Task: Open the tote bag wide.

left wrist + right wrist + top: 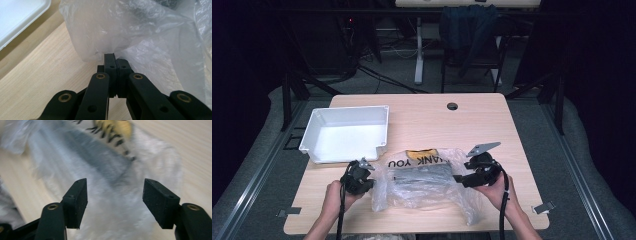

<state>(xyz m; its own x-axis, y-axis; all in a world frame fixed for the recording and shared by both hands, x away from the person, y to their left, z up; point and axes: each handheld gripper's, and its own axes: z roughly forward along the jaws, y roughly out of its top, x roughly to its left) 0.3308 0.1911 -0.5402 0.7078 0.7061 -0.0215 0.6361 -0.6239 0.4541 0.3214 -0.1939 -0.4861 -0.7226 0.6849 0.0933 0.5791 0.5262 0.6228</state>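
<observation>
Plastic bag [427,182] crumpled on wooden table [472,120], near front edge, between both grippers. Left gripper [371,184] at bag's 9 o'clock, jaws pressed together on thin fold of film [105,47]. Right gripper [456,178] at bag's 3 o'clock, jaws spread wide, hovering over film [112,202]; contact impossible to tell through blur. Bag clear and wrinkled, printed with black lettering and yellow patch [421,153] at its 12 o'clock, dark item [422,174] inside. White bin [312,134] at 10 o'clock, just beside bag.
</observation>
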